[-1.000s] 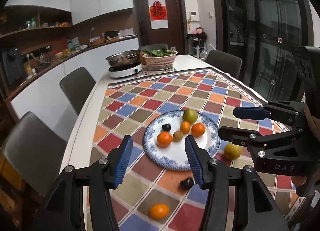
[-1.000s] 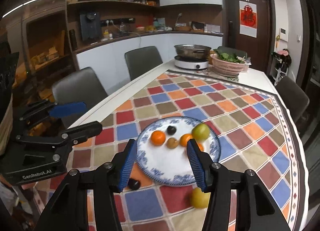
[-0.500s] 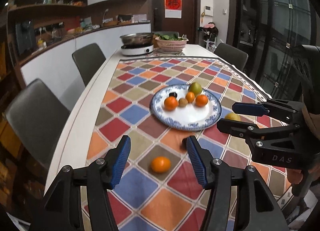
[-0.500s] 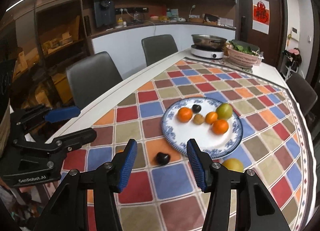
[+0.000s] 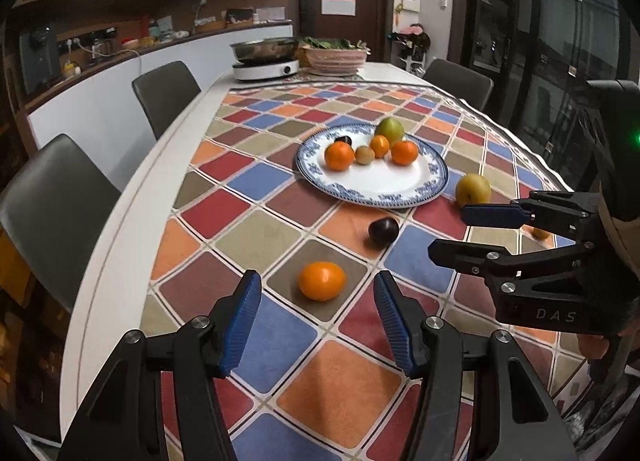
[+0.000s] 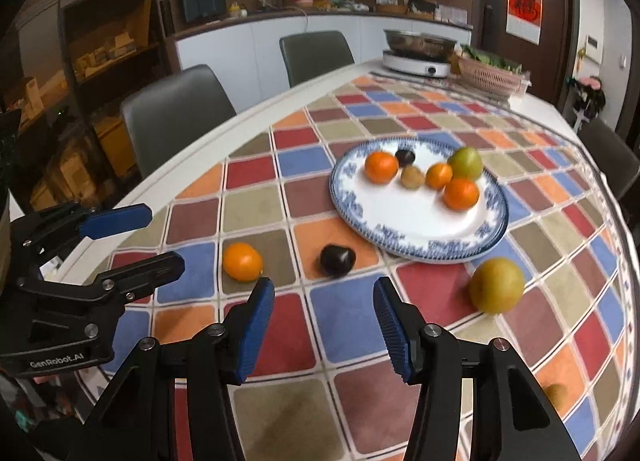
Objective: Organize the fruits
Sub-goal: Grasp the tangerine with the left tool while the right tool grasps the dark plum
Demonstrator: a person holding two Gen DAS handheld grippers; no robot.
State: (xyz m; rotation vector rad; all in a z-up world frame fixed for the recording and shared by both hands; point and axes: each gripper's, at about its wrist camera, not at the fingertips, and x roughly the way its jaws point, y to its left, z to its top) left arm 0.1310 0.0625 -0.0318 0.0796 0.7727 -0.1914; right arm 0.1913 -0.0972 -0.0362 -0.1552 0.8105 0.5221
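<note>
A blue-rimmed white plate (image 5: 384,185) (image 6: 408,221) holds several fruits: oranges, a green pear, a brown kiwi, a dark plum. Loose on the checkered tablecloth lie an orange (image 5: 322,281) (image 6: 242,261), a dark plum (image 5: 383,230) (image 6: 337,259), a yellow pear (image 5: 473,190) (image 6: 496,285) and a small brown fruit (image 6: 556,395) at the near right. My left gripper (image 5: 318,325) is open and empty, just short of the loose orange. My right gripper (image 6: 324,321) is open and empty, short of the loose plum. Each gripper shows in the other's view, the right one (image 5: 472,231) and the left one (image 6: 148,235).
Grey chairs (image 5: 60,197) (image 6: 176,117) stand along the table's left edge. At the far end sit a steel pot on a white cooker (image 5: 266,61) and a pink basket of greens (image 5: 336,55). Another chair (image 5: 458,83) stands at the far right.
Both grippers have pulled back toward the near end of the table and dropped lower. The plate now sits farther off, and the loose orange and plum lie right ahead of the fingers.
</note>
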